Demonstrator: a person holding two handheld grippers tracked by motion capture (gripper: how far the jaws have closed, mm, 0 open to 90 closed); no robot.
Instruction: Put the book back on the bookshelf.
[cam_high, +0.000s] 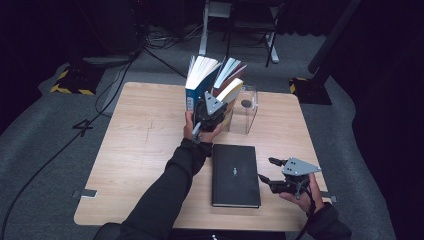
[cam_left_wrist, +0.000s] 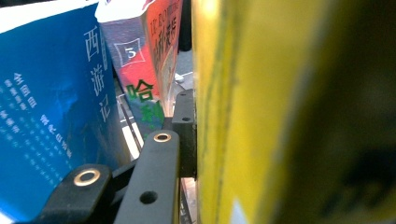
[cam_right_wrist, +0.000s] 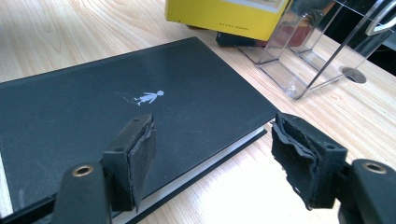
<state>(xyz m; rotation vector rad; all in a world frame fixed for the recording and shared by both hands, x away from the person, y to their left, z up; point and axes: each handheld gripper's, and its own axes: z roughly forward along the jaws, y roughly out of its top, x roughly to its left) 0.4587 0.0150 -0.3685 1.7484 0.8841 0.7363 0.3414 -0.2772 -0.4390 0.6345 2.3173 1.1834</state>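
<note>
Centre of the high view: my left gripper (cam_high: 210, 111) pinches the yellow book (cam_high: 231, 91), upright beside the blue book (cam_high: 196, 82) at the clear stand (cam_high: 246, 107). Lower right, my right gripper (cam_high: 267, 170) is spread, empty, beside the flat black book (cam_high: 235, 175).

So 2 books are standing upright at the far side of the wooden table (cam_high: 140, 145): a blue book (cam_high: 192, 95) is fanning its pages open on the left, and a red book (cam_left_wrist: 156, 51) is leaning just beside it. A clear acrylic stand (cam_high: 248, 107) is sitting right of them. Black cables (cam_high: 50, 150) are trailing over the grey floor.
</note>
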